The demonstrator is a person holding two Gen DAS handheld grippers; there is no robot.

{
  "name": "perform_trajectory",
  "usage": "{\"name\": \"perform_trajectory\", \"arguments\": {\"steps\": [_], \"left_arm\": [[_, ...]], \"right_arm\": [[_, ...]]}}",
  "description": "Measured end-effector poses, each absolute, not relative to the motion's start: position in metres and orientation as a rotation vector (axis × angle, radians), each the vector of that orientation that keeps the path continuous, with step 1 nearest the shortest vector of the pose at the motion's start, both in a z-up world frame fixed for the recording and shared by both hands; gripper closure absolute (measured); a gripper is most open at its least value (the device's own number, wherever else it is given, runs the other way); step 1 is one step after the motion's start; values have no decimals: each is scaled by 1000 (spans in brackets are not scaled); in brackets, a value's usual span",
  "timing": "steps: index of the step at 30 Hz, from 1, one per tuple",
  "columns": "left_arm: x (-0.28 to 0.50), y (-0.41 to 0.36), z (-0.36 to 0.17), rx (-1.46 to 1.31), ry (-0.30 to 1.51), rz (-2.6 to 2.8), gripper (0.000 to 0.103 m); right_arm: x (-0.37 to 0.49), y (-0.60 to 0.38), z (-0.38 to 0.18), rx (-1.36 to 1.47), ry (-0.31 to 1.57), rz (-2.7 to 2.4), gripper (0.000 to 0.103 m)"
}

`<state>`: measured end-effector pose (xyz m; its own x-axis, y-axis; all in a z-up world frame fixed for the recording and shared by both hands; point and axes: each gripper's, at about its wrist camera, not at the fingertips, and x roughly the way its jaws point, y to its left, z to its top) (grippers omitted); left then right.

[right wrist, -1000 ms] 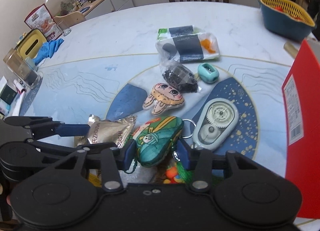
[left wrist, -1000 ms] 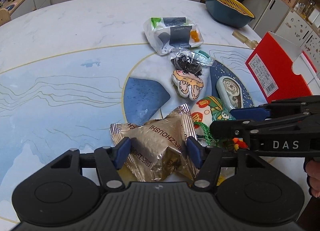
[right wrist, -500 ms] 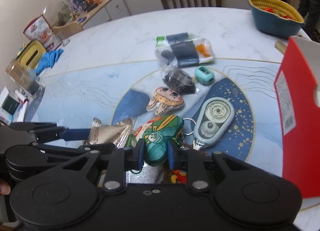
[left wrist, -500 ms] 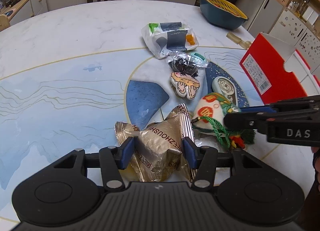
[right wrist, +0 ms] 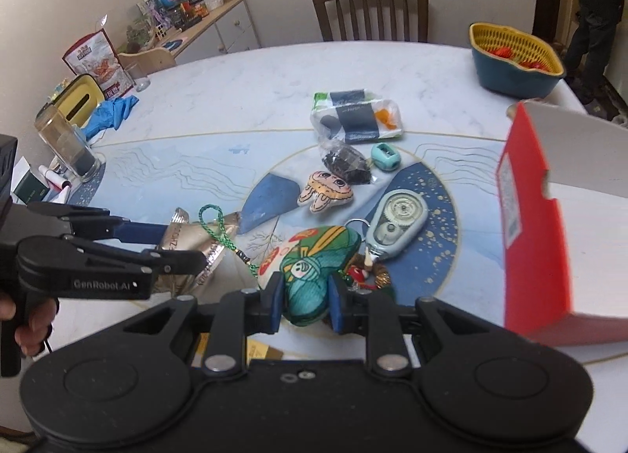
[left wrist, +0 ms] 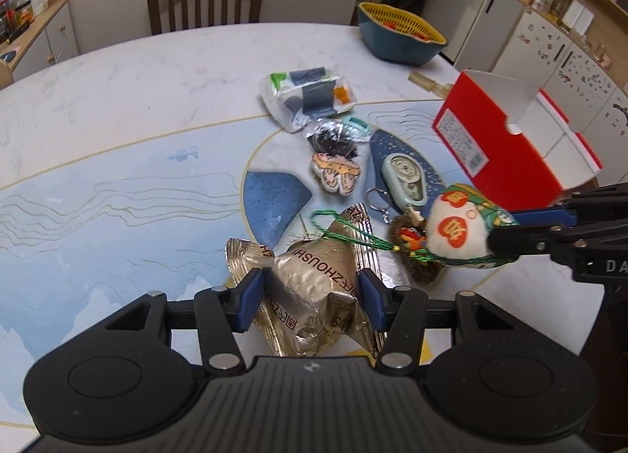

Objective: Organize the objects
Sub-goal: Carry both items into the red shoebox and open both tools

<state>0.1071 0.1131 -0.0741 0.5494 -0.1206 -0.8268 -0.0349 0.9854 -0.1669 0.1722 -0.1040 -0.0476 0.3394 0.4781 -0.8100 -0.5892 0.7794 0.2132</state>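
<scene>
Green-and-white embroidered fabric pouch (right wrist: 314,276) with a green cord loop, pinched between the fingers of the right claw (right wrist: 304,302) and seemingly raised just off the marble-and-blue worktop (left wrist: 117,108), probably for carrying to the open red cardboard box (left wrist: 506,147) close on the right. Beside it, crinkled gold foil snack packet (left wrist: 314,296) squeezed in the left claw (left wrist: 310,302), low over the worktop. Beyond, loose in the centre: pale green correction-tape dispenser (right wrist: 396,225), cartoon-face plush charm (right wrist: 325,192), tissue pack (right wrist: 355,115).

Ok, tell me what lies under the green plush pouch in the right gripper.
Below the green plush pouch, shut in the right gripper, lie a brown fuzzy ring charm with a red figure and the table. The pouch hides the rest.
</scene>
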Motion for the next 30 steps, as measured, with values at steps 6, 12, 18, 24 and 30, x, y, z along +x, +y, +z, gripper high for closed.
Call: {"name": "perform_trajectory", "arguments": {"steps": [6,12,18,24,30], "left_arm": [[99,103,-52,-140,988,-96,51],[101,78,-31,-92,967,-128,51],[124,36,-15,-65,950,-155,51],[162,-21,-3,-55,934,-192,51],[207,-76,4,-40,921,-204,51]], "right_arm": [[159,-129,-25,-136,988,667,82],[153,-162,-8,-152,966,640,82],[168,-206,7,-153,937,618,82],[197,-258,19,-162,915,593,81],[236,-303,20,-176,909,576,81]]}}
